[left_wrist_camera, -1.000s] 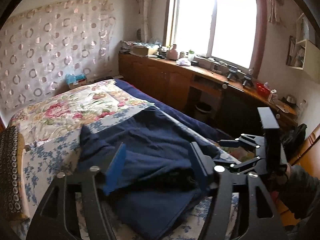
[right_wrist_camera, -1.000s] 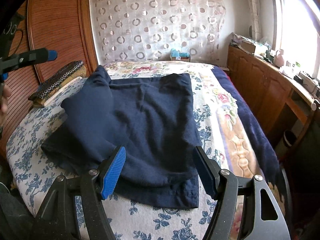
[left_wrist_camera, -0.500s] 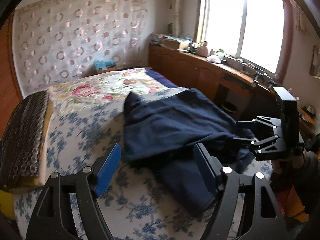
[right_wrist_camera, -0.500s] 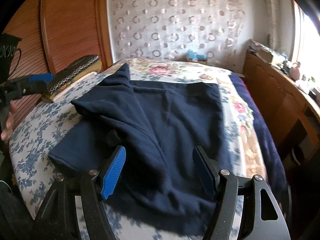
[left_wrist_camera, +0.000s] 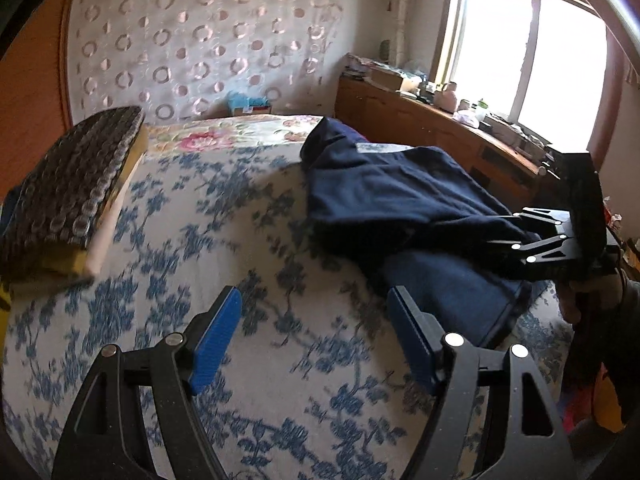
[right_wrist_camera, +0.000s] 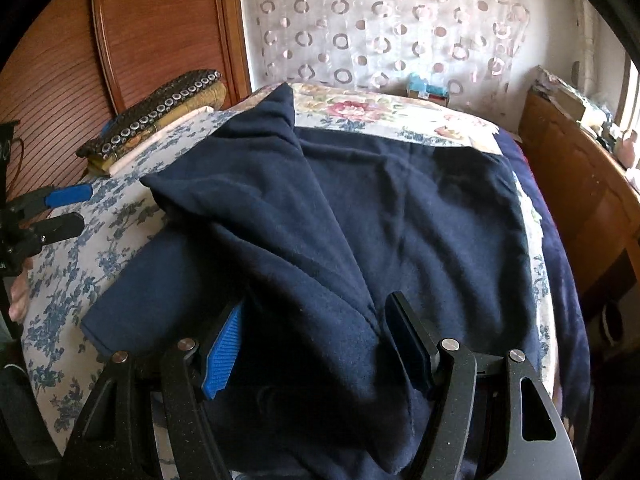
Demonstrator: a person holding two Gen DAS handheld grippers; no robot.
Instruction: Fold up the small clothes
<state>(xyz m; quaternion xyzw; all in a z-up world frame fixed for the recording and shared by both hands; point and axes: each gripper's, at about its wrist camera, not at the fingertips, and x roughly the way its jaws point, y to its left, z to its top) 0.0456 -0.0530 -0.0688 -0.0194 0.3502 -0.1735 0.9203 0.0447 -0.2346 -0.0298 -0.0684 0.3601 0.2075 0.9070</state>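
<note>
A navy blue garment (right_wrist_camera: pixel 360 216) lies spread on the bed with one side folded over the middle; it also shows in the left wrist view (left_wrist_camera: pixel 384 200). My right gripper (right_wrist_camera: pixel 312 344) is open, its fingers straddling the near fold of the garment, with cloth bunched between them. It also shows in the left wrist view (left_wrist_camera: pixel 516 236) at the garment's right edge. My left gripper (left_wrist_camera: pixel 316 336) is open and empty over the bare floral sheet, left of the garment. It also shows at the far left of the right wrist view (right_wrist_camera: pixel 64 208).
The bed has a blue floral sheet (left_wrist_camera: pixel 224 248) and a flowered quilt (right_wrist_camera: pixel 360 108) at the far end. A patterned cushion stack (left_wrist_camera: pixel 76 184) lies on the bed's left side. A wooden cabinet (left_wrist_camera: pixel 420 128) with clutter runs under the window on the right.
My left gripper has swung left, away from the garment, to over the bare sheet. My right gripper has moved forward and down onto the garment's near fold.
</note>
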